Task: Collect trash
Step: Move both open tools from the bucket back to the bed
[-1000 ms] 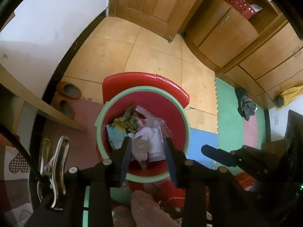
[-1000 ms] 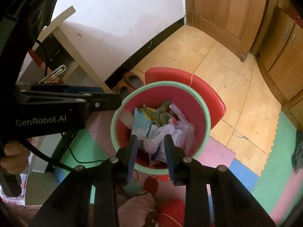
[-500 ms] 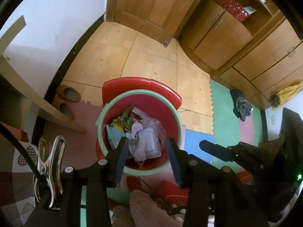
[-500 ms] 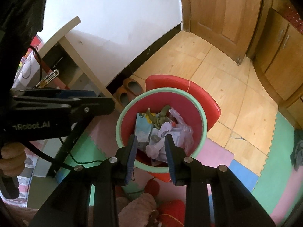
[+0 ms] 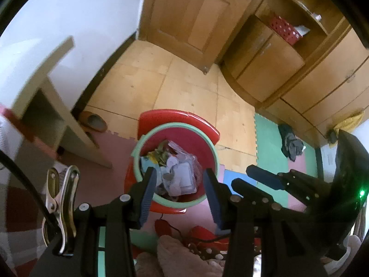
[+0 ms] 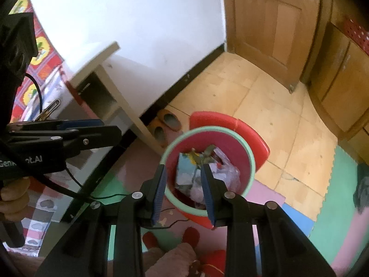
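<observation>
A red bin with a green rim [image 5: 177, 124] stands on the foam floor mats, with a red lid [image 5: 180, 115] leaning behind it. Trash [image 5: 182, 177] fills it: wrappers, a clear plastic bag, white pieces. My left gripper [image 5: 179, 170] hangs high above the bin, open with nothing between its fingers. In the right wrist view the same bin rim [image 6: 252, 159] and trash [image 6: 184, 173] lie far below my right gripper [image 6: 183, 166], which is also open and holds nothing. Each gripper shows in the other's view: the right gripper [image 5: 265, 177] and the left gripper [image 6: 92, 129].
A beige table [image 5: 46, 69] stands left of the bin, with brown slippers [image 5: 94, 121] under its edge. Wooden door and cabinets [image 5: 265, 64] line the back. A dark cloth [image 5: 290, 143] lies on the green mat. A person's fuzzy-clad leg [image 5: 180, 254] is at the bottom.
Both grippers have risen away from the bin, which now looks smaller and farther below. The left jaws stand a little wider than a second ago.
</observation>
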The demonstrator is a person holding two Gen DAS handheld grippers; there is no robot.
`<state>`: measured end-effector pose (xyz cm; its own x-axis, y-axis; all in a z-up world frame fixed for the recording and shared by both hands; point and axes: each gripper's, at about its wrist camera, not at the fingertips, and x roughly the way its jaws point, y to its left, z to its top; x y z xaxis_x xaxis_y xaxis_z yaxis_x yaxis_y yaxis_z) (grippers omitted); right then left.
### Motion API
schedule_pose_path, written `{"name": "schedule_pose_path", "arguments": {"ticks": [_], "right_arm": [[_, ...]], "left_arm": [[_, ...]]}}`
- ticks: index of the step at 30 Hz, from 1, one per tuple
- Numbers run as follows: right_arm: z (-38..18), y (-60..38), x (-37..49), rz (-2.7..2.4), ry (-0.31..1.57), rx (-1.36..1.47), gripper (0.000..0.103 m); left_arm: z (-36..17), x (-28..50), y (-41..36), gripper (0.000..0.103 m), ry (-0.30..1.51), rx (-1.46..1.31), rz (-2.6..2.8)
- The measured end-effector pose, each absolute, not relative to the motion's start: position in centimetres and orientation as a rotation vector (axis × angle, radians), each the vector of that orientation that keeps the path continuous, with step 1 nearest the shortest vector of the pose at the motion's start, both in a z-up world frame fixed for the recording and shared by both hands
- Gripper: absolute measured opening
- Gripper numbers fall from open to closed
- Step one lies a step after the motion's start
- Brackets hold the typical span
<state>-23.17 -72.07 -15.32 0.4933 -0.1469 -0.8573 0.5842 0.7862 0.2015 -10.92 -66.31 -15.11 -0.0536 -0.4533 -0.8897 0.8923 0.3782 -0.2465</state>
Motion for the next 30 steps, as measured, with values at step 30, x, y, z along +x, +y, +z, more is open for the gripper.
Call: {"name": "schedule_pose_path", "arguments": {"ticks": [30], "right_arm": [[-3.4, -53.9, -9.7, 0.005, 0.846, 0.257, 0.031]], "left_arm": [[-4.2, -0.4, -42.3, 0.044, 1.058, 0.141, -0.677]]}}
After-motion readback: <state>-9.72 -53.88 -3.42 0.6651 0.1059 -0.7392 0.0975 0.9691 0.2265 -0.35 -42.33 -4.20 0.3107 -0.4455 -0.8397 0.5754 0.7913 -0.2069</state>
